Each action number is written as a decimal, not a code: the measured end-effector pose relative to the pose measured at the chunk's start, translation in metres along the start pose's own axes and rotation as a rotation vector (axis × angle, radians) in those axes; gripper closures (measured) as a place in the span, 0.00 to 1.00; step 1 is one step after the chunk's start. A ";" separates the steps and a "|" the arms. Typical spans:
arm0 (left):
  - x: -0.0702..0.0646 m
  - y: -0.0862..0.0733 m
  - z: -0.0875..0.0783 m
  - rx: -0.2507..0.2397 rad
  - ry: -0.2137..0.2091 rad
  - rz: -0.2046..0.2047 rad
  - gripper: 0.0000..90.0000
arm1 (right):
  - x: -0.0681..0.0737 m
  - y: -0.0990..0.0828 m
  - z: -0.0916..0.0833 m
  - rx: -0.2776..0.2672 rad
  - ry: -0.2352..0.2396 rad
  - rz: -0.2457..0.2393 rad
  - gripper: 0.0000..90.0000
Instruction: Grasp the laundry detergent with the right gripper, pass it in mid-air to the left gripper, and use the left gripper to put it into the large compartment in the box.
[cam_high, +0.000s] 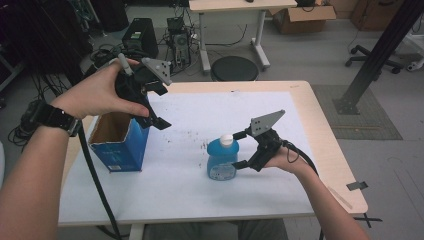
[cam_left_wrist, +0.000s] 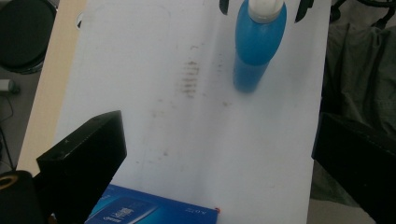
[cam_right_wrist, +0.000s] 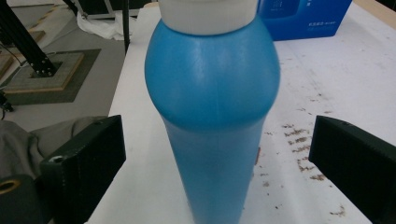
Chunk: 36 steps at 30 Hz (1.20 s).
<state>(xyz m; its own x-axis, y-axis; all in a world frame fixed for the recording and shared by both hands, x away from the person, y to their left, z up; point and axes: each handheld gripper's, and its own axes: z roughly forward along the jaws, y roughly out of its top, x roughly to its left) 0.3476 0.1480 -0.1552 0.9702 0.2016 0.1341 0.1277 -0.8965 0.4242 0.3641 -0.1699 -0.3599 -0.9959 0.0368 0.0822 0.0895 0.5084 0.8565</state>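
Note:
A blue bottle (cam_high: 221, 161) with a white cap stands upright near the middle of the white-covered table (cam_high: 325, 150). My right gripper (cam_high: 240, 150) is level with it from the right, open, one jaw on each side of the bottle's body. In the right gripper view the bottle (cam_right_wrist: 215, 116) stands between the jaws of the right gripper (cam_right_wrist: 215, 144) with a gap on both sides. An open blue carton (cam_high: 120, 142) stands at the table's left. Above the carton my left gripper (cam_high: 159, 105) hangs open and empty. In the left gripper view the left gripper (cam_left_wrist: 215, 140) looks toward the bottle (cam_left_wrist: 254, 46) over the carton (cam_left_wrist: 154, 210).
Brown stains mark the white sheet (cam_high: 200, 190) left of the bottle. Beyond the table's far edge are a black round stool (cam_high: 234, 68), a computer tower (cam_high: 140, 35) with cables and a second desk's legs. A black slanted post (cam_high: 380, 55) rises at the right.

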 end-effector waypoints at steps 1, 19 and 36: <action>0.000 0.000 0.000 -0.002 0.001 0.000 0.04 | 0.001 -0.001 0.004 0.005 -0.002 -0.003 0.04; 0.000 -0.002 0.001 -0.009 -0.005 -0.006 0.04 | -0.001 -0.011 0.033 -0.041 0.009 0.019 0.12; 0.000 -0.003 0.004 -0.007 -0.011 -0.005 0.04 | -0.002 -0.015 0.039 -0.072 0.022 0.008 0.31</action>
<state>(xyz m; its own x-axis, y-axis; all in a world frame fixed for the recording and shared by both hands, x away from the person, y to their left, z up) 0.3483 0.1494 -0.1598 0.9718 0.2020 0.1216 0.1316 -0.8927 0.4311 0.3648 -0.1440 -0.3930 -0.9948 0.0212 0.1001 0.0990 0.4447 0.8902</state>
